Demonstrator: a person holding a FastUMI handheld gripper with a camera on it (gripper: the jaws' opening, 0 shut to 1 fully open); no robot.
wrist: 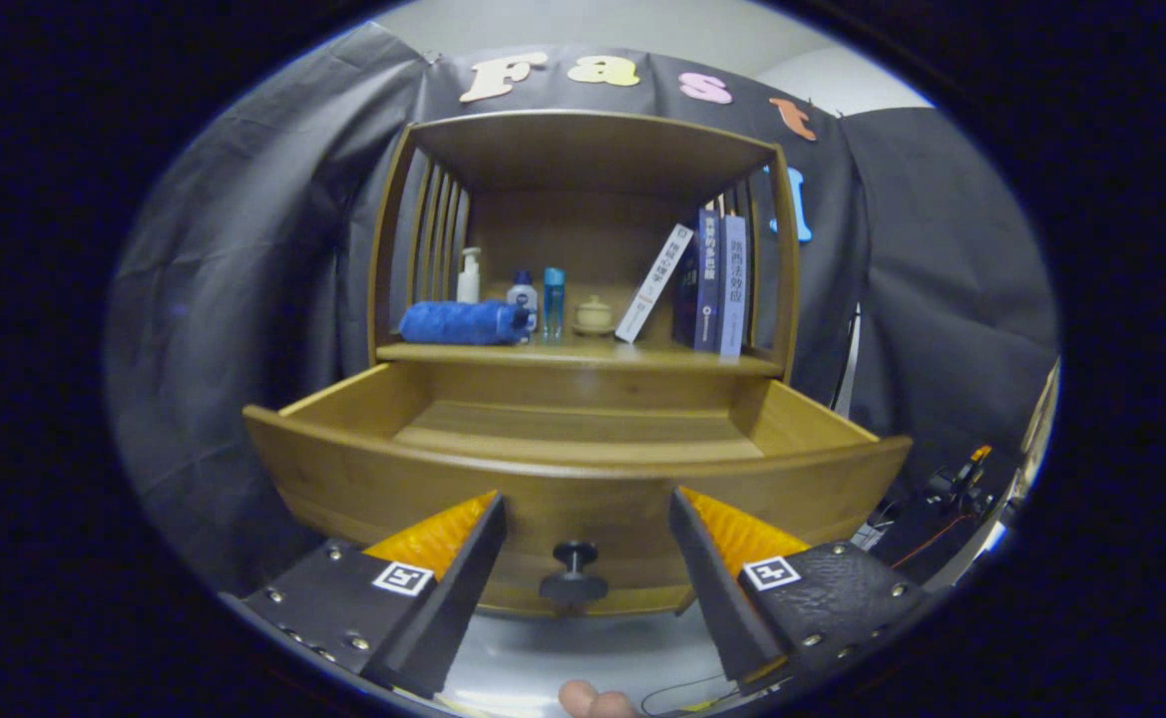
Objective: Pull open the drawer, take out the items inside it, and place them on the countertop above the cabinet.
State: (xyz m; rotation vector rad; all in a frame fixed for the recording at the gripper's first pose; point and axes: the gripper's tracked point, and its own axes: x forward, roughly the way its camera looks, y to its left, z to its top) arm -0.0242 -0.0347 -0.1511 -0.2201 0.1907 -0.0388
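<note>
Between the two spread fingers of the gripper (583, 504) stands the dark knob (574, 570) of the drawer (363, 469), untouched. This drawer is pulled out and shows a bare wooden bottom. Farther, on the countertop (583, 352), lie a blue rolled towel (461, 322), small bottles (523, 297) and books (710, 281).

Drawer (583, 469) front wall hides near floor; book (732, 284) spines unreadable.
</note>
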